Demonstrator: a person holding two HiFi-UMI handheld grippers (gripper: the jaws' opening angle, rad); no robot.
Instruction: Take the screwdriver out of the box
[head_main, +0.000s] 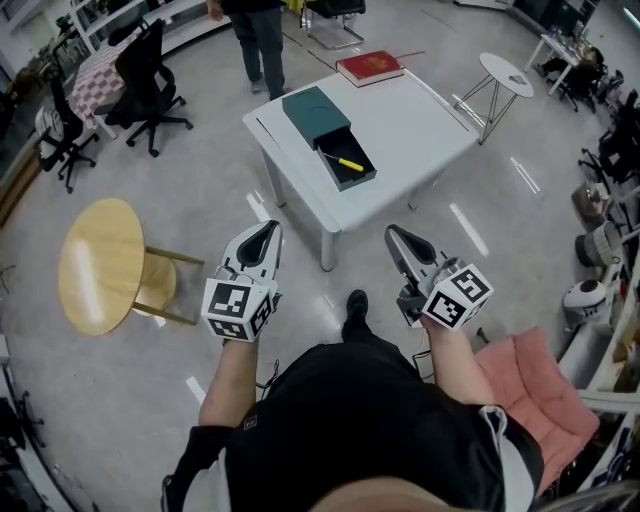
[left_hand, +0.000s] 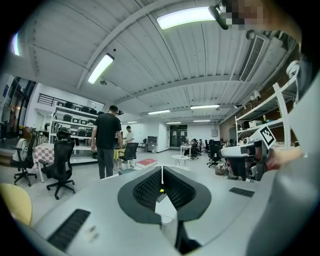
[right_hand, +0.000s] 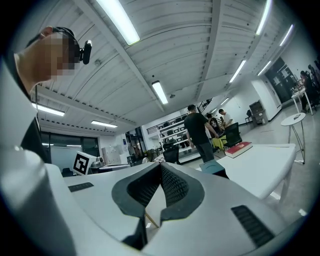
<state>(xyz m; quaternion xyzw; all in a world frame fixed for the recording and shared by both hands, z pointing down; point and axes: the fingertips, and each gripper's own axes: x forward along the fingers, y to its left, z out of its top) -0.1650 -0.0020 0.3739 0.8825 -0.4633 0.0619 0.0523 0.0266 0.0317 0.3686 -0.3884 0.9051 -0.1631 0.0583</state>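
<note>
Head view: yellow-handled screwdriver (head_main: 349, 163) lies in open dark teal box (head_main: 315, 113) on white counter (head_main: 420, 120); left tool (head_main: 262, 238) and right tool (head_main: 395, 238), both closed and empty, hang near that counter.

Setting: a large open-plan lab or office-type workroom, not a home. Evidence: a glossy grey floor (head_main: 90, 420) and long ceiling strip lights (left_hand: 102, 67). Black swivel chairs (head_main: 150, 80) stand about. A white table (head_main: 420, 130) sits in open floor, with a small round white table (head_main: 505, 70) and a round wooden one (head_main: 100, 265) nearby. Metal shelves (left_hand: 67, 122) with boxes line the far wall, and more shelving (left_hand: 270, 112) runs along one side. Equipment (head_main: 595, 285), too small to identify, stands at the room's edge. One person (head_main: 258, 40) stands past the white table; others (left_hand: 192, 147) sit further back. The left gripper (head_main: 270, 230) and right gripper (head_main: 392, 232) each carry a square-marker cube, which is research gear.
</note>
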